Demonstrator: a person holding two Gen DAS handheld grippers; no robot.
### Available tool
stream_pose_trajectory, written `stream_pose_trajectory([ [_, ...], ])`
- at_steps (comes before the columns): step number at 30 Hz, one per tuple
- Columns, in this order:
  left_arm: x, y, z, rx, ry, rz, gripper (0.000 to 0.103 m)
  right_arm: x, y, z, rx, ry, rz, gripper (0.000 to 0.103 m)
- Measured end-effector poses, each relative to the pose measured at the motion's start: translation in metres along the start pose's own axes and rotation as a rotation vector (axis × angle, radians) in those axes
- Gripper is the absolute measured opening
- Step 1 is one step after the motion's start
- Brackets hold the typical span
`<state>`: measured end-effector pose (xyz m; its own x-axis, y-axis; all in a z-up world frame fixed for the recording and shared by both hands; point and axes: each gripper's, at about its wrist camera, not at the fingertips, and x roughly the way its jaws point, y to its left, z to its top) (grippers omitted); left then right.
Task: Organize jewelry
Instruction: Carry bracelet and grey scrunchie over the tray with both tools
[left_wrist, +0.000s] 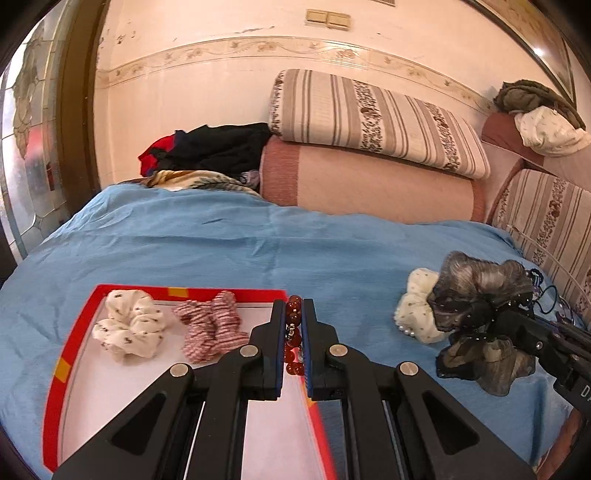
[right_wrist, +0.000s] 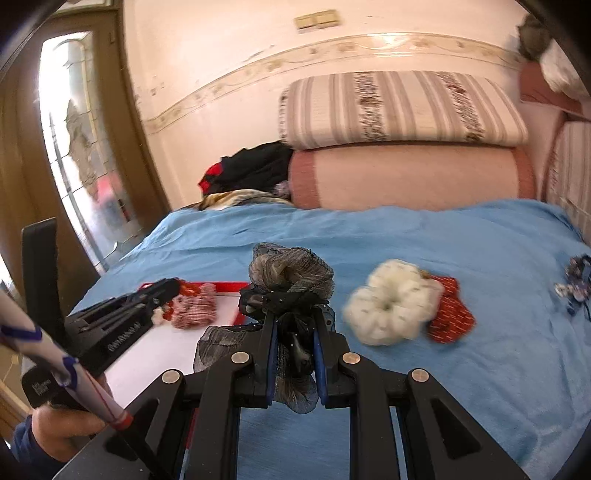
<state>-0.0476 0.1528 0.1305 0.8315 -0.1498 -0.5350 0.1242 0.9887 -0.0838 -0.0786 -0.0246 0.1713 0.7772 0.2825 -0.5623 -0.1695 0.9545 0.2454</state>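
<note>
My left gripper (left_wrist: 294, 306) is shut on a red bead bracelet (left_wrist: 293, 334) above the right edge of a red-rimmed white tray (left_wrist: 79, 321). In the tray lie a cream scrunchie (left_wrist: 127, 325) and a red-striped scrunchie (left_wrist: 212, 326). My right gripper (right_wrist: 294, 314) is shut on a grey-black gauzy scrunchie (right_wrist: 290, 275), held above the blue bedspread just right of the tray (right_wrist: 229, 286); the same gripper (left_wrist: 506, 314) and scrunchie (left_wrist: 480, 291) show at the right of the left wrist view. A fluffy white scrunchie (right_wrist: 391, 301) and a red one (right_wrist: 450, 310) lie on the bedspread.
A small tangle of blue-purple jewelry (right_wrist: 576, 284) lies near the bed's right edge. Striped cushions (left_wrist: 373, 118) and a pink bolster (left_wrist: 365, 184) line the wall, with dark clothes (left_wrist: 221, 147) beside them. A person's hand (right_wrist: 62, 421) holds the left gripper. A door (right_wrist: 74, 147) stands at left.
</note>
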Motion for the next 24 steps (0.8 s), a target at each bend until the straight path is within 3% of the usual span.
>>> stream_pose_trajectory([
  [18,-0.021,0.07,0.002,-0.125,-0.015,0.062,0.008,0.039,0.09,0.011,-0.076,0.049,0.108,0.018],
  [24,-0.019,0.111,-0.003,-0.2,0.024,0.119,0.008,0.054,0.108,0.007,-0.064,0.082,0.139,0.018],
])
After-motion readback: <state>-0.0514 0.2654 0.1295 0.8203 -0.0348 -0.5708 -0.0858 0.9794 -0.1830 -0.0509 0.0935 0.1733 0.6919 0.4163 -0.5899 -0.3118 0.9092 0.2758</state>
